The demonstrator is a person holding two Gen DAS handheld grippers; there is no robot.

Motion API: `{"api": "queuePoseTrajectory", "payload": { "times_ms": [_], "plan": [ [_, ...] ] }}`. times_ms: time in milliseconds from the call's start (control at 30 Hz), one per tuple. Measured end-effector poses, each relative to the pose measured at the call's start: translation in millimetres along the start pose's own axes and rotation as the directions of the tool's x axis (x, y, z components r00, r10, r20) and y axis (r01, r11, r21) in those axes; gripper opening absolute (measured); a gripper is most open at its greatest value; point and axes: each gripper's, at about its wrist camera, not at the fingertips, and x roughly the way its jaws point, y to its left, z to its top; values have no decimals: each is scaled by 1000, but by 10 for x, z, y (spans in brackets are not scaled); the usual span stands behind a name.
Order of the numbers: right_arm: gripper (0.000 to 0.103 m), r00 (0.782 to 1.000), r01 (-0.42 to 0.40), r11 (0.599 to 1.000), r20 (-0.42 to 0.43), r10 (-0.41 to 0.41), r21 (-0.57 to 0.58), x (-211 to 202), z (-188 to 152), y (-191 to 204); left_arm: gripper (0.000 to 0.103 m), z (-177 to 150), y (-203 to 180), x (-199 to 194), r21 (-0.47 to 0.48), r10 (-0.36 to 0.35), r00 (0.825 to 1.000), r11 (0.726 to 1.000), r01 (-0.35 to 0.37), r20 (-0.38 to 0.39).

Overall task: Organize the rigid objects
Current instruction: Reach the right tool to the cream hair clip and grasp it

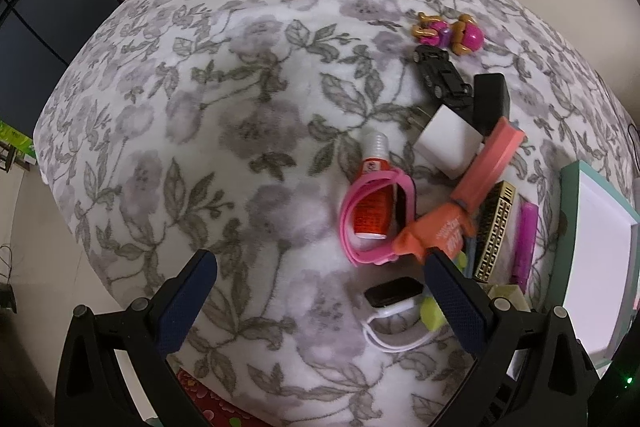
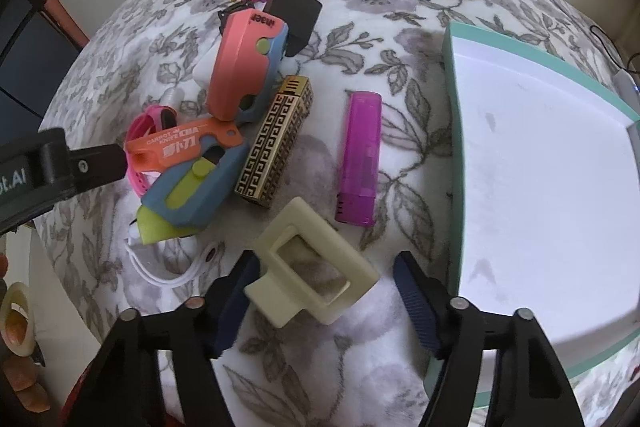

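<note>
A pile of small rigid objects lies on the floral blanket: a cream hair claw clip [image 2: 312,283], a purple lighter [image 2: 359,159], a gold patterned case [image 2: 276,141], an orange-and-blue carrot knife toy [image 2: 188,163], a pink toy [image 2: 244,67], a pink watch band [image 1: 356,211] around an orange tube [image 1: 372,203], a white charger [image 1: 448,143], a black toy car [image 1: 440,71] and a magenta figure [image 1: 452,31]. My right gripper [image 2: 324,295] is open with the clip between its fingers, the left finger touching it. My left gripper [image 1: 320,291] is open and empty, left of the pile.
A teal-rimmed white tray [image 2: 452,131] lies at the right, also in the left wrist view [image 1: 570,227]. A black smartwatch with white strap [image 1: 394,293] lies near my left gripper. The blanket edge drops off at the left.
</note>
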Motion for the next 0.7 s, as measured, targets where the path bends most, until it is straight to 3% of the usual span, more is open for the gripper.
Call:
{"api": "queuePoseTrajectory", "payload": {
  "times_ms": [67, 333, 700],
  "plan": [
    [62, 1000, -7, 1000, 0, 7, 13, -82, -52, -73, 103, -17, -24, 10, 8, -6, 1000, 1000, 6, -9],
    [62, 999, -54, 997, 4, 54, 54, -91, -8, -114, 103, -109, -78, 33, 27, -33, 999, 999, 34, -32],
    [61, 994, -92, 987, 62, 85, 128, -466, -52, -370, 103, -164, -197, 17, 54, -58, 997, 997, 60, -44]
  ]
}}
